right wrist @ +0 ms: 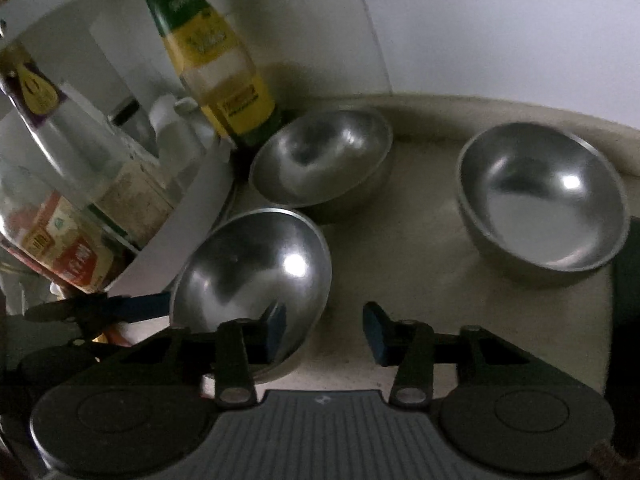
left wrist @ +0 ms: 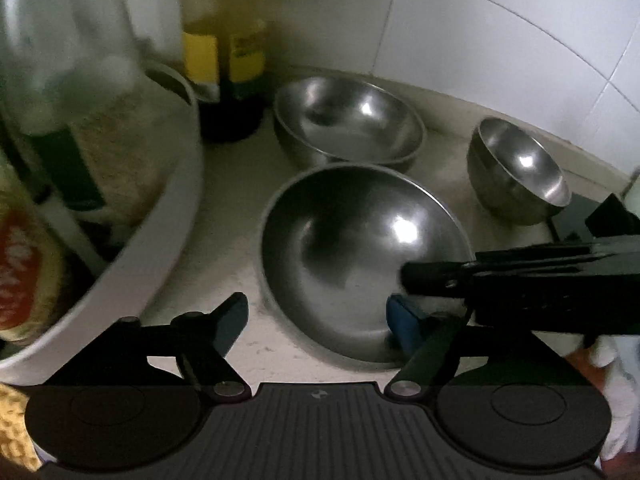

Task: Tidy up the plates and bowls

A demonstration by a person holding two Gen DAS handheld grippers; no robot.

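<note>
Three steel bowls stand on a pale counter. The nearest, widest bowl (left wrist: 352, 256) (right wrist: 248, 272) has both grippers at it. My left gripper (left wrist: 318, 324) is open and straddles the bowl's near left wall, with one blue pad (left wrist: 232, 320) outside and the other inside. My right gripper (right wrist: 326, 334) is open and straddles the opposite wall, its left pad (right wrist: 276, 332) inside the bowl, and it shows from the right in the left wrist view. No pad visibly presses the steel. A second bowl (left wrist: 348, 120) (right wrist: 320, 160) sits behind, and a third bowl (left wrist: 520, 168) (right wrist: 540, 200) to the right.
A white round tub (left wrist: 176, 208) (right wrist: 192, 216) of jars and bottles crowds the left, close to the near bowl. A yellow-labelled bottle (left wrist: 224, 60) (right wrist: 224, 80) stands in the corner against the tiled wall (left wrist: 480, 40). A dark slab (right wrist: 628, 280) lies at the right edge.
</note>
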